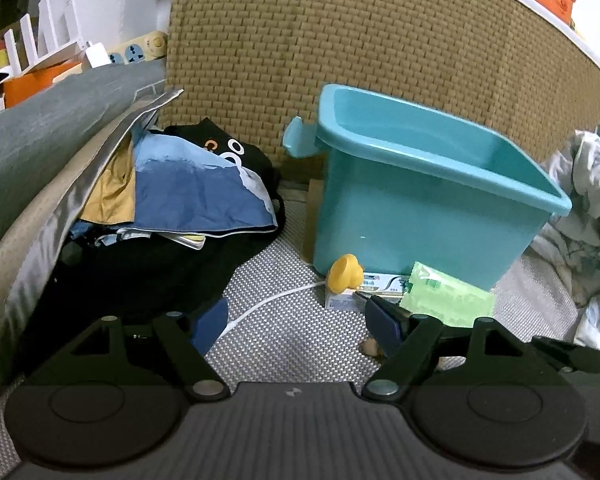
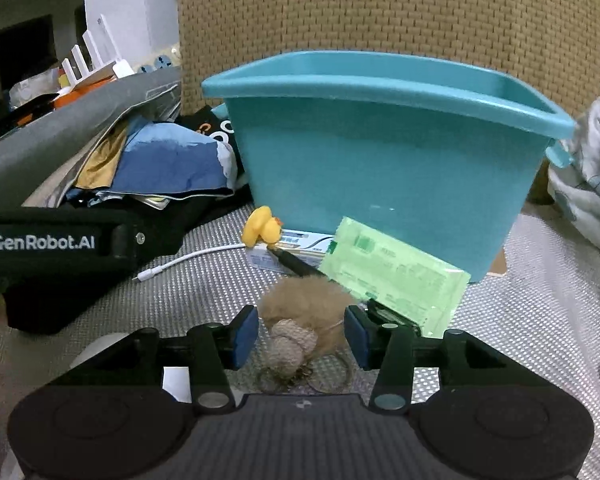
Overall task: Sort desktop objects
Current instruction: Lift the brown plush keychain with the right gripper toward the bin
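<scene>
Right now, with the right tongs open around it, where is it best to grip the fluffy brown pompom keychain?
Grip the fluffy brown pompom keychain by its soft ball, coming from the near side as the right tongs already do. The ball is compressible and sits between the pads; the thin metal rings lie flat, too low to pinch.

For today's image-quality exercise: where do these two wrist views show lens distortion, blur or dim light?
Left wrist: the woven panel bows into a fisheye curve, and the black cloth is lost in shadow. Right wrist: the teal bin rim curves, and the fluffy keychain looks soft.
</scene>
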Action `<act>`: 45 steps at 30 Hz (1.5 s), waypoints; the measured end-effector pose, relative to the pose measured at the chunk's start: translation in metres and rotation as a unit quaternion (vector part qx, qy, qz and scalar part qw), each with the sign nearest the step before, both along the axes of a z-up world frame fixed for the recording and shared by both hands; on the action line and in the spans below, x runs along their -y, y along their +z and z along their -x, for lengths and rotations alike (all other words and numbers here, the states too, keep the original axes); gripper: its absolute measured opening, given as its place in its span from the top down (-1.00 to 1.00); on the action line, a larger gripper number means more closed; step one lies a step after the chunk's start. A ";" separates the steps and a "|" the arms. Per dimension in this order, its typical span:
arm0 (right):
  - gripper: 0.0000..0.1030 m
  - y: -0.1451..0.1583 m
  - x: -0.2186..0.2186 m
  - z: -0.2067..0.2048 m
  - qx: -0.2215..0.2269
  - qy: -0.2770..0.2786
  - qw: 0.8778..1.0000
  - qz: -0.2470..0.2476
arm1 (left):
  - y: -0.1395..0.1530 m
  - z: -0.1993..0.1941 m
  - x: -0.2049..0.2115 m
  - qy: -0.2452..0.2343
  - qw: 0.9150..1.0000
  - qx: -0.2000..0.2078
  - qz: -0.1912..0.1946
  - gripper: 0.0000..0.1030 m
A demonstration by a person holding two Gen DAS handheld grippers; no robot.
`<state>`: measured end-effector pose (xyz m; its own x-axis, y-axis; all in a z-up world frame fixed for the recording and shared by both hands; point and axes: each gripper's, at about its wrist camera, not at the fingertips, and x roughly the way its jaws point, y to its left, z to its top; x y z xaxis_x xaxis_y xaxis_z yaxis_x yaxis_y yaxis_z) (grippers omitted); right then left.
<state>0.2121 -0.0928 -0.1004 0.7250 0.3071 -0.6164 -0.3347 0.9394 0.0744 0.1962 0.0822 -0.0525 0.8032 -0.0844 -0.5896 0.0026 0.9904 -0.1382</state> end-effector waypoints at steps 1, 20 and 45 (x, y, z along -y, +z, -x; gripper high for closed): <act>-0.09 -0.001 -0.002 0.000 0.000 -0.003 1.000 0.001 | 0.000 0.000 -0.001 0.000 1.000 0.001 0.003 -0.53; -0.25 -0.023 -0.021 -0.034 -0.035 -0.059 0.998 0.005 | -0.004 -0.003 -0.009 0.005 0.999 -0.006 0.037 -0.54; 0.33 0.012 -0.016 0.001 0.020 -0.020 1.000 -0.014 | -0.011 -0.004 -0.006 0.008 0.999 -0.021 0.042 -0.55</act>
